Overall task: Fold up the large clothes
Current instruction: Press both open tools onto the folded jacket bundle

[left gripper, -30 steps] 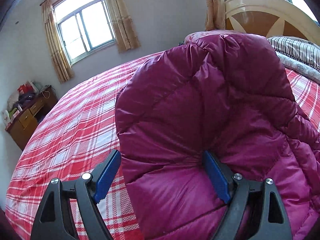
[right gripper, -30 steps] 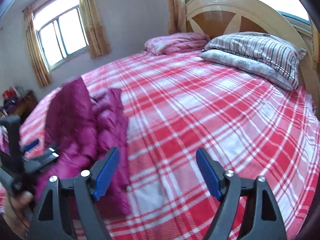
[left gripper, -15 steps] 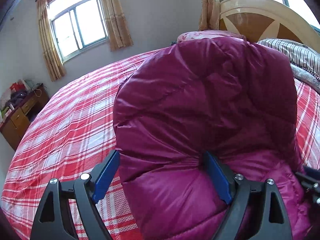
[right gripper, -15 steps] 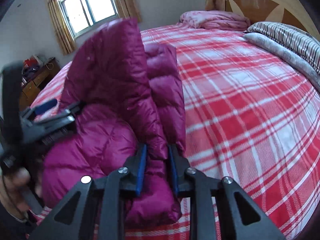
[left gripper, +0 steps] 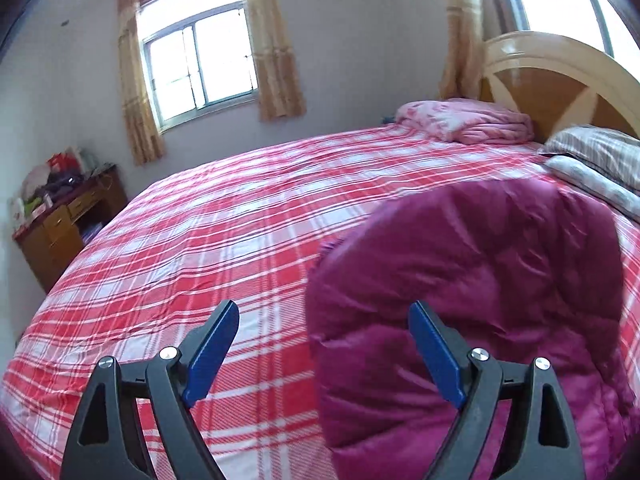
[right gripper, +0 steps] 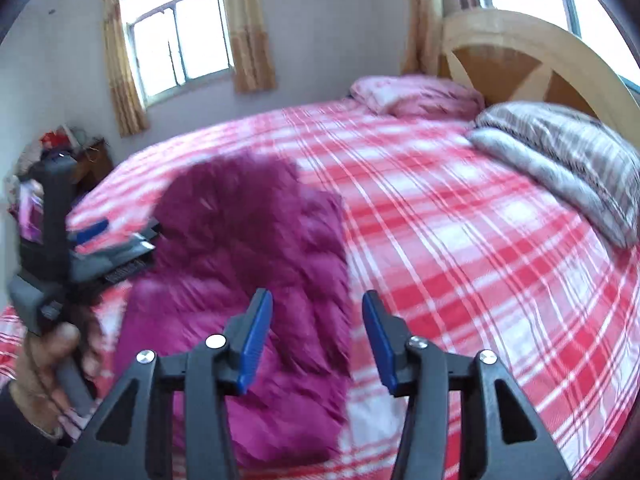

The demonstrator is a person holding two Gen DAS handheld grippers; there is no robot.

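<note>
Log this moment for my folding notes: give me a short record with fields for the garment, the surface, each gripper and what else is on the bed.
garment: magenta puffer jacket, lying in a bundle on the bed, blurred
surface: bed with red plaid cover
left gripper: open, jacket edge between the fingers, pads not pressing it
right gripper: jaws opening, above the jacket's edge, nothing gripped
by headboard: folded pink blanket, striped pillow
room: wooden dresser beside the bed
</note>
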